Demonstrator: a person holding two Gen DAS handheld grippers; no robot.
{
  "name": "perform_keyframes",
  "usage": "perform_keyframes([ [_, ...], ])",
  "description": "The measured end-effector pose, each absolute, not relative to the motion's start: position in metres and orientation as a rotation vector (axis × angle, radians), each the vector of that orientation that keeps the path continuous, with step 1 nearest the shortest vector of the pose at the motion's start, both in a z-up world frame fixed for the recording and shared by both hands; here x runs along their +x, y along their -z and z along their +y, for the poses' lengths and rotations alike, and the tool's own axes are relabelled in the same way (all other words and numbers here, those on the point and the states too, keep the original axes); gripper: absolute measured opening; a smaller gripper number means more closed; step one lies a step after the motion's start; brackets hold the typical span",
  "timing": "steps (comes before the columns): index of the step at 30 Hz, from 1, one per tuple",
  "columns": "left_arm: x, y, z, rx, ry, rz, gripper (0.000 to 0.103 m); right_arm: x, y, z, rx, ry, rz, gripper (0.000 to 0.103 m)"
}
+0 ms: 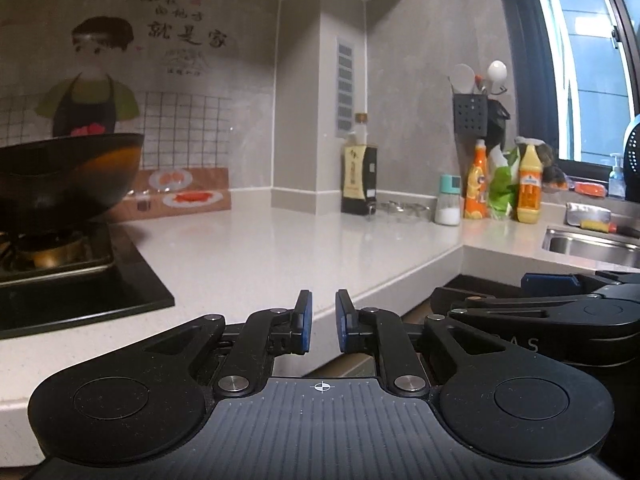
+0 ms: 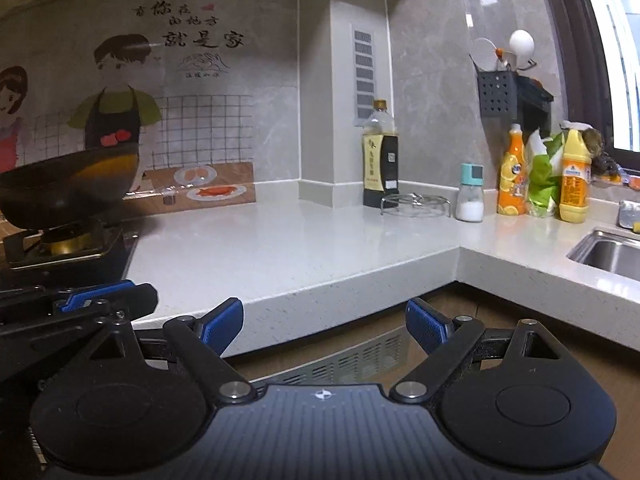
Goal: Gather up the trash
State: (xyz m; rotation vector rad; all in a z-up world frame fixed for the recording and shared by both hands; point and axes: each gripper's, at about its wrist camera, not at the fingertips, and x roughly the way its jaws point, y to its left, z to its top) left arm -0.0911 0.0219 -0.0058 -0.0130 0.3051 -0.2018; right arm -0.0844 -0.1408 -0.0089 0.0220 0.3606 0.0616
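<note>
A wok sits on the stove at left; bottles stand on the surface at right, before the sink.

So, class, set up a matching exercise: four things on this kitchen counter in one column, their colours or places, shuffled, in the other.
Things:
1. wok
2. salt shaker
3. sauce bottle
4. sink

Descriptions:
A. teal lid
B. far right, steel
C. on the stove, left
D. dark, beside the wall column

Pairs: 1-C, 2-A, 3-D, 4-B
</note>
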Motion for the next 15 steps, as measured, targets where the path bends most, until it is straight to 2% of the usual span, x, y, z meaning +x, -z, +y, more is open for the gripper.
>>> perform_keyframes([
  [15,-0.0883,0.0085,0.0253,-0.04,0.203,0.348,0.015,-0.0797,0.0169,-0.1435,0.031,-0.059,0.391,0.089],
])
